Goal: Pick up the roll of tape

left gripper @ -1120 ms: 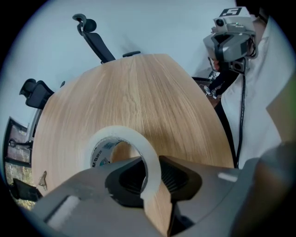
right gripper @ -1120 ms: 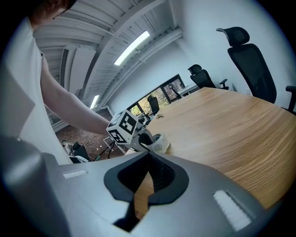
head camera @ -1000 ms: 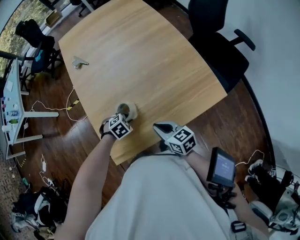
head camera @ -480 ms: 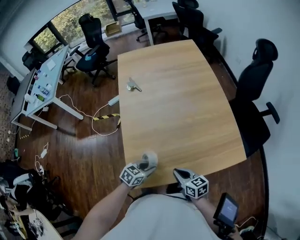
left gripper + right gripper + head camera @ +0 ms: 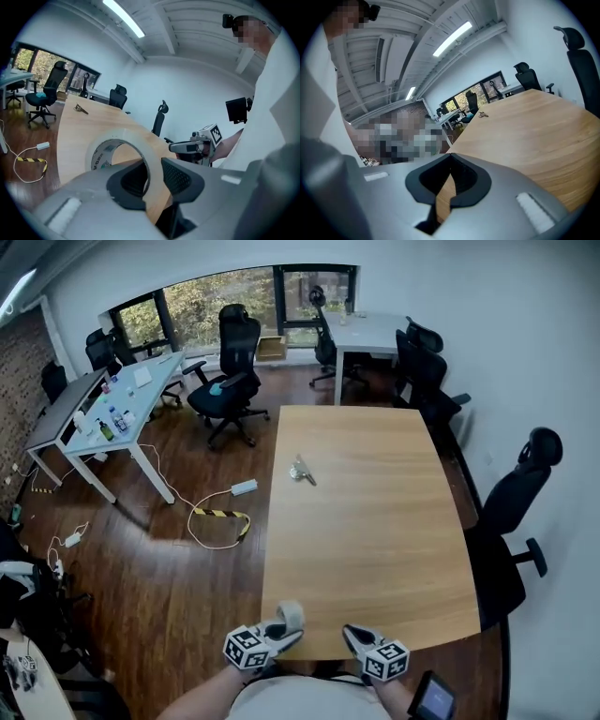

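Roll of tape (image 5: pixel 292 614): stands on edge in the left gripper (image 5: pixel 289 634), one jaw through the hole and one outside, clamped on the ring wall, over the near-left corner of the wooden table (image 5: pixel 375 521). Right gripper (image 5: pixel 352 635): jaws together, empty, just beside on the right; both point across the top. Ahead: wide wood top, small metal object (image 5: pixel 301 470) far up; office chair (image 5: pixel 511 512) by the right edge

Both grippers are held side by side, close to the person's body, pointing forward. The left gripper (image 5: pixel 287 633) clamps the wall of a roll of tape (image 5: pixel 112 137), one finger inside the ring and one outside. The right gripper (image 5: pixel 450 157) has its jaws pressed together, with nothing between them.
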Demonstrator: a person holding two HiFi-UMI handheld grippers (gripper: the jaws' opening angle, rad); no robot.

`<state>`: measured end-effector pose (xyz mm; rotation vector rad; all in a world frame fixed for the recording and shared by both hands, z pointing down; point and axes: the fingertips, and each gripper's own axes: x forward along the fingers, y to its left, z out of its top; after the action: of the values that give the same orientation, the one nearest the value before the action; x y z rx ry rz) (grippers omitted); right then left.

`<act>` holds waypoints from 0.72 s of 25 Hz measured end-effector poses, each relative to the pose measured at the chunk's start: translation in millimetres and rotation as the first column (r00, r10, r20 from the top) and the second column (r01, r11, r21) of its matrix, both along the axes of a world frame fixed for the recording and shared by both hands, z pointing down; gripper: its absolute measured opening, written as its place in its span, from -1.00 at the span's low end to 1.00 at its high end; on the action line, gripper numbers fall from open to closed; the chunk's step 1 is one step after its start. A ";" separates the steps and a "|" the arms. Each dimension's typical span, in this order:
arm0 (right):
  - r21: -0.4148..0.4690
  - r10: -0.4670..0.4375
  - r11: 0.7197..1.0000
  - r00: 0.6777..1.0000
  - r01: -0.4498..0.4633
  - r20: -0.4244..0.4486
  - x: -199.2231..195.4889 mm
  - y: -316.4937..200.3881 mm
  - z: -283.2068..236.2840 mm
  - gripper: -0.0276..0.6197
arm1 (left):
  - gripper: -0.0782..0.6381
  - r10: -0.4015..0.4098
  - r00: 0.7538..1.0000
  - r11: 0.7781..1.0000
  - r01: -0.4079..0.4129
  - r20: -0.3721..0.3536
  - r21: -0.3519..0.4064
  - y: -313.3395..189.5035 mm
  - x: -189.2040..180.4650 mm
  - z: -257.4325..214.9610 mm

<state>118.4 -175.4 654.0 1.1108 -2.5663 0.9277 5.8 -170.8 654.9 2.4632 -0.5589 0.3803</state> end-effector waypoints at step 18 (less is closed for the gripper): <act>0.287 -0.077 0.955 0.997 0.072 0.005 -57.3 -12.6 -116.0 -0.90 | -0.50 -0.023 0.988 0.978 0.053 -0.150 0.202 -18.9 -37.6 -84.6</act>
<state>61.1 -188.0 538.0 1.0681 -2.7988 0.5598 -31.8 -189.7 570.3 2.6466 -0.6085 0.1288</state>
